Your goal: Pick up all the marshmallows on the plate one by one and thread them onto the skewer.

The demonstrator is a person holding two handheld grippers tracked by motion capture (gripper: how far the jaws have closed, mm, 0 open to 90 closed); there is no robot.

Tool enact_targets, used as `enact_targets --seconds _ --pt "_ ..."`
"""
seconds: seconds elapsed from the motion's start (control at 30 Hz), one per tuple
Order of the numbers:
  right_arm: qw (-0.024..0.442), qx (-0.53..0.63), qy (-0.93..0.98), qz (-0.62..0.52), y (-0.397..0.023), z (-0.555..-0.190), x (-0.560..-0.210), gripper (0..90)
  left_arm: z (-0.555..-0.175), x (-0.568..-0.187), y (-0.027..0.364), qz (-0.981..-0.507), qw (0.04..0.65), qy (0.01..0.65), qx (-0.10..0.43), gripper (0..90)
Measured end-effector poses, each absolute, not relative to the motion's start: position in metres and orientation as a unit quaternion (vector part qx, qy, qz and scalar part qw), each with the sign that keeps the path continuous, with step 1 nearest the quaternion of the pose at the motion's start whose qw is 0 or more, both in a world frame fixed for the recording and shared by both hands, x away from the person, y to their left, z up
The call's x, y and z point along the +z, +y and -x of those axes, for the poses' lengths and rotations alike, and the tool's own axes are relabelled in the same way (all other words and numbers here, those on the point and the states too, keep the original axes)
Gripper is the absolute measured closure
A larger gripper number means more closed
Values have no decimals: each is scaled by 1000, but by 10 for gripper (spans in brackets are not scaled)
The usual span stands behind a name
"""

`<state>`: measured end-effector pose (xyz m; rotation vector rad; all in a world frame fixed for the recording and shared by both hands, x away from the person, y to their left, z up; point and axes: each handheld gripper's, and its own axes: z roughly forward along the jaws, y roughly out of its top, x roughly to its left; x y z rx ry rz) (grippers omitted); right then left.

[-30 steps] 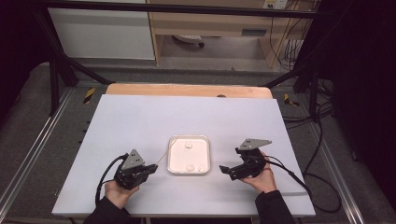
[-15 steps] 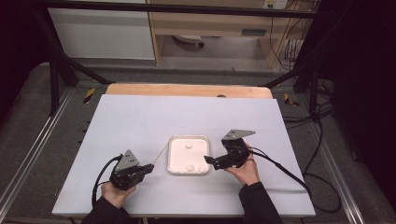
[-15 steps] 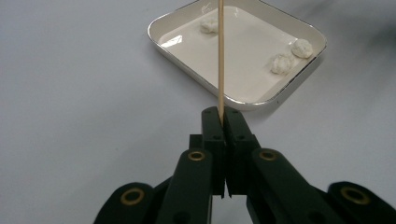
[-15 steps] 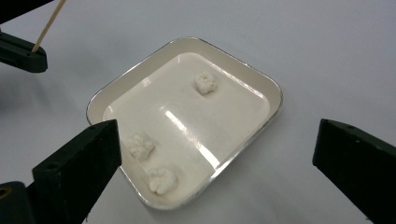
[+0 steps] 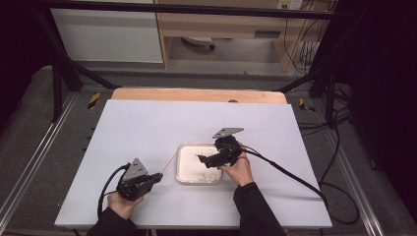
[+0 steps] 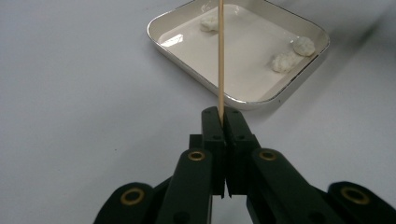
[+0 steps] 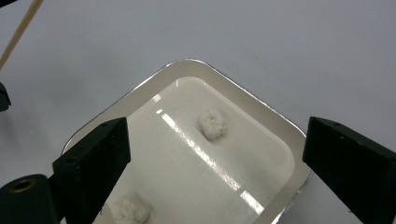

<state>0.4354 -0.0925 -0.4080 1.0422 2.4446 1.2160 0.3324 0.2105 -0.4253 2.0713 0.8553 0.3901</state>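
A white square tray point(image 5: 193, 182) sits on the table with three small white lumps in it. One lump point(image 7: 212, 123) lies near the tray's middle and another lump point(image 7: 128, 211) lies toward a corner. My right gripper point(image 5: 202, 160) hovers over the tray, open. Its jaws have just been closing a little. They stand wide apart on either side of the middle lump and do not touch it. My left gripper point(image 6: 223, 116) is shut on a thin wooden skewer point(image 6: 220, 56), left of the tray. The skewer points over the tray rim point(image 6: 243, 100).
The white tabletop point(image 5: 147, 128) has a wooden strip point(image 5: 196, 95) along its far edge. Metal rails run down both sides. A black cable point(image 5: 290, 174) trails from the right gripper toward the right edge.
My right gripper has moved left from beside the tray to above it. The left gripper and its skewer have stayed where they were.
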Motion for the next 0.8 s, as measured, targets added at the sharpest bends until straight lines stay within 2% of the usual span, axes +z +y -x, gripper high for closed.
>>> enact_targets --seconds 0.2,0.37,0.8 --pt "113 395 841 -352 -81 -445 -415 139 -333 -426 211 -825 421 343 155 885" --pt "110 392 846 -343 -74 -451 -421 215 -333 -426 211 -826 420 343 155 885" --pt "120 382 856 -328 -65 -461 -434 467 -334 -428 210 -828 418 341 151 886"
